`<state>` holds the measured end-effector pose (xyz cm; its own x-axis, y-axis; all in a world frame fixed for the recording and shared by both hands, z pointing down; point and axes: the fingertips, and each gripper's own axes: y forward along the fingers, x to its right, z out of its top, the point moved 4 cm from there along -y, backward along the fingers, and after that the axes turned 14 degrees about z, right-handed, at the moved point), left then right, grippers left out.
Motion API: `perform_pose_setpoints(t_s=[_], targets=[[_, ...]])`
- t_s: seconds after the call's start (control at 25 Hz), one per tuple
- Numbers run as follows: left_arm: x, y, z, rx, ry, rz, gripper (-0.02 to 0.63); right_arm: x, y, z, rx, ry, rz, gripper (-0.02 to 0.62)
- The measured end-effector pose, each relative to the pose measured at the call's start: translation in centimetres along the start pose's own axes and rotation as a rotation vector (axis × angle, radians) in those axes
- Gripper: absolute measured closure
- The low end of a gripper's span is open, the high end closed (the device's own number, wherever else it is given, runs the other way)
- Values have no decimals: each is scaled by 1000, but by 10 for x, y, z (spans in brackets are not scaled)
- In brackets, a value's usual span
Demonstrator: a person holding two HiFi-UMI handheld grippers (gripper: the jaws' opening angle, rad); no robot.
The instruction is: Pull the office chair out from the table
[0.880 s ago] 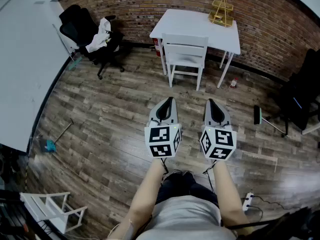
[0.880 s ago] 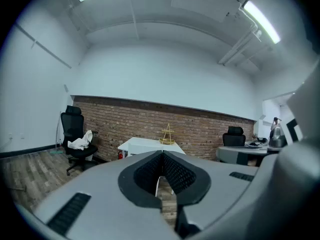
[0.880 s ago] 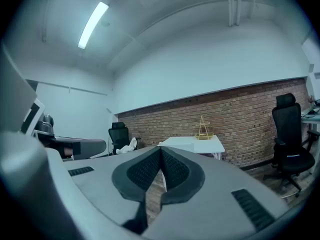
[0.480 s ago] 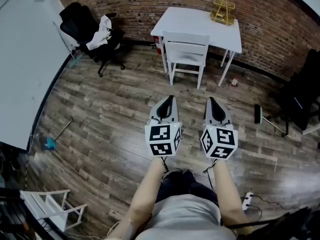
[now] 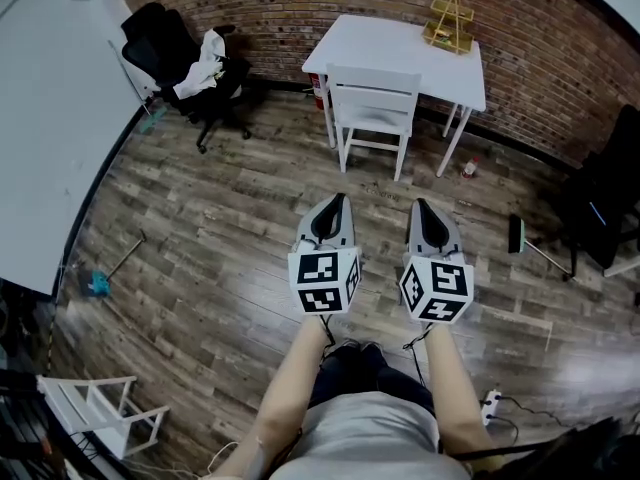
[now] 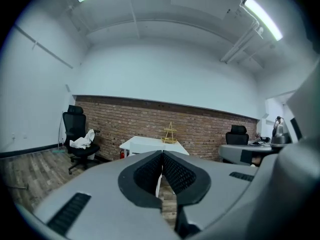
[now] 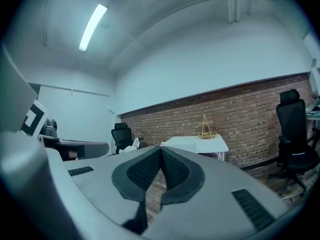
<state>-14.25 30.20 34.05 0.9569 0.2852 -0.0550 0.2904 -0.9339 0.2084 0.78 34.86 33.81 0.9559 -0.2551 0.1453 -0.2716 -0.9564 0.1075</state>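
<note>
A white chair (image 5: pixel 372 103) stands tucked against the front of the white table (image 5: pixel 400 43) by the brick wall. A black office chair (image 5: pixel 175 53) with a white cloth (image 5: pixel 200 68) on its seat stands apart at the back left. My left gripper (image 5: pixel 334 200) and right gripper (image 5: pixel 422 206) are held side by side over the wooden floor, well short of the table, both shut and empty. In the left gripper view the shut left gripper (image 6: pixel 162 154) points at the table (image 6: pixel 142 144). In the right gripper view the right gripper (image 7: pixel 160 149) is shut too.
A gold wire rack (image 5: pixel 447 20) sits on the table. Another black chair (image 5: pixel 610 198) and a stand are at the right. A small white frame (image 5: pixel 100 413) lies at the lower left, a power strip (image 5: pixel 490 403) near my feet, a blue-headed tool (image 5: pixel 97 288) on the floor at left.
</note>
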Motion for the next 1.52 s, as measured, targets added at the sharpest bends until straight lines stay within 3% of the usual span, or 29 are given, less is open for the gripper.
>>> perform_pose_setpoints(t_s=[0.68, 1.52], targets=[[11, 43, -2, -19, 4, 58, 592, 48, 31, -8, -37, 37, 39, 581], [-45, 260, 51, -17, 14, -5, 592, 110, 243, 30, -43, 32, -22, 581]])
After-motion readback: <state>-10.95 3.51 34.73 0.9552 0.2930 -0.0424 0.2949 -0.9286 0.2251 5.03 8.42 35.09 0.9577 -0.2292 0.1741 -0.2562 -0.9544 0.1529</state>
